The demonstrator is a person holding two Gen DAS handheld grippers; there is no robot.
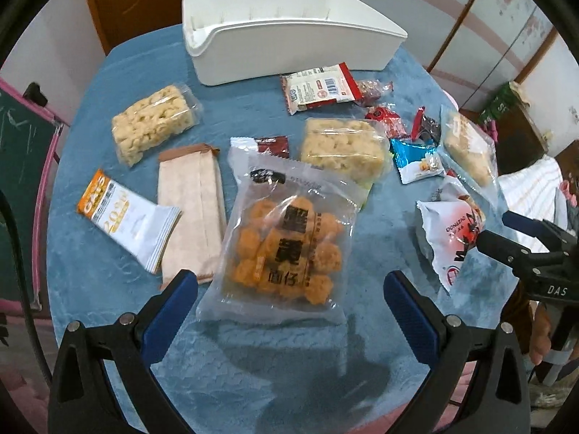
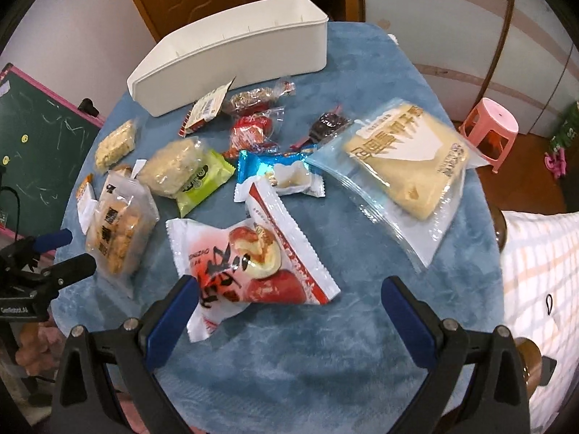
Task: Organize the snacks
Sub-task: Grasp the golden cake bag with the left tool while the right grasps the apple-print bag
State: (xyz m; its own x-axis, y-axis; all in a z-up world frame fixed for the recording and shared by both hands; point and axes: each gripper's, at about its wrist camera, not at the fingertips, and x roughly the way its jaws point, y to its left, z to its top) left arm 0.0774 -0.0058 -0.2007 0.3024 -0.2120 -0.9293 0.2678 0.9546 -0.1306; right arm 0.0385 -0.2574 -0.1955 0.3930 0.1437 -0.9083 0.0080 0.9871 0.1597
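The left gripper [image 1: 289, 289] is hovering with jaws spread wide around a clear bag of orange fried balls [image 1: 286, 242] lying flat on the blue cloth [image 1: 108, 289]. The right gripper [image 2: 289, 296] is also gaping over a white-red date packet [image 2: 249, 264]. The white bin [image 1: 282, 36] is standing beyond.

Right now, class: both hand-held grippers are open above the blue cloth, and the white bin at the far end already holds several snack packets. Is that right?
Not quite. The left hand-held gripper and right hand-held gripper are open above the blue cloth, but the white bin shows no packets inside; its visible interior is bare in the right wrist view. The snack packets, such as the red-and-white packet, lie on the cloth.
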